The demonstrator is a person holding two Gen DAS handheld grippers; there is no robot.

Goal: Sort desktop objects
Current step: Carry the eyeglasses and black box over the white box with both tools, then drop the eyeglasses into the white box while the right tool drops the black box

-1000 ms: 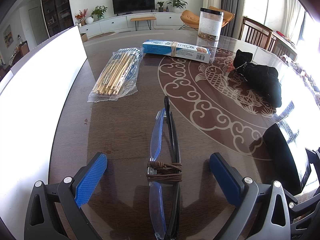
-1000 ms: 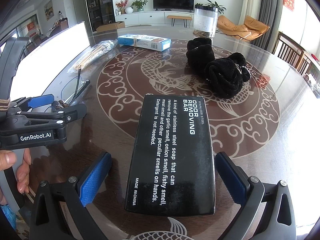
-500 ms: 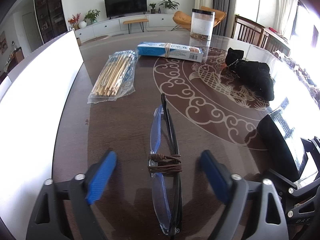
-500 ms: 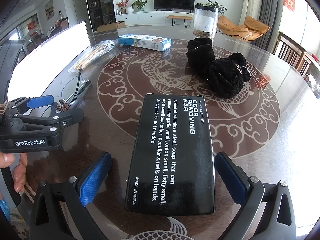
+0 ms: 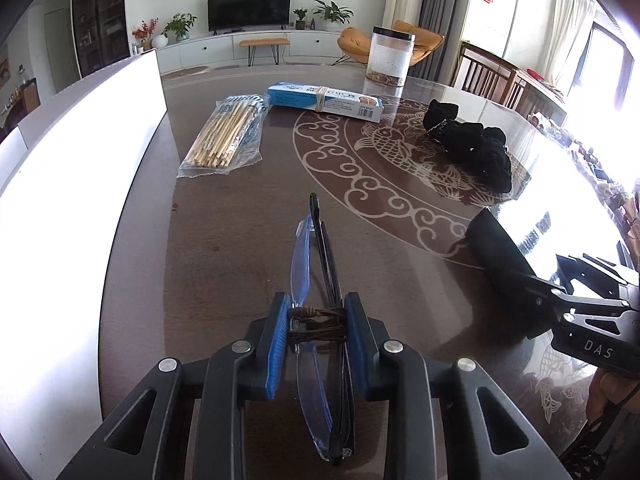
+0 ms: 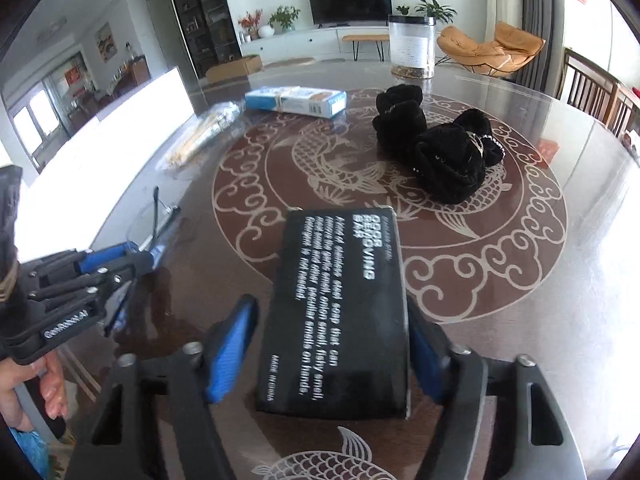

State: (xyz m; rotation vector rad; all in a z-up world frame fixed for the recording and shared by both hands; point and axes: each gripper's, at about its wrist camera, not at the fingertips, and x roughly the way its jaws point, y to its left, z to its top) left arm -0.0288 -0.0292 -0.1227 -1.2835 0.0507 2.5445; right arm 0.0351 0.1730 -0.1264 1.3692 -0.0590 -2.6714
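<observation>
- The left gripper (image 5: 317, 322) is clenched on the glasses (image 5: 320, 280); both blue pads are pressed against the cord wrapped round the folded frame.
- The glasses are held edge-on, with the lens and temples running forward from the pads over the table (image 5: 240, 248), near its left edge.
- The right gripper (image 6: 332, 344) is seen with its jaws having just been closing round the box (image 6: 340, 312), which lies flat on the table in front of the fish pattern.
- The right pad is touching the box's side; a narrow gap is seen between the left pad (image 6: 232, 344) and the box, so a full grip is not shown.
- The box is black with white print and is blurred in the right wrist view.
- A bag of chopsticks (image 5: 228, 136) is laid at the far left of the table, with a blue carton (image 5: 326, 98) bound by a rubber band just beyond it.
- A black cloth bundle (image 6: 436, 148) is set on the pattern, beyond the box and apart from it.
- A clear jar (image 5: 390, 58) with a black lid is stood upright at the far edge.
- A hand (image 6: 24, 380) is seen on the left gripper's handle in the right wrist view.
</observation>
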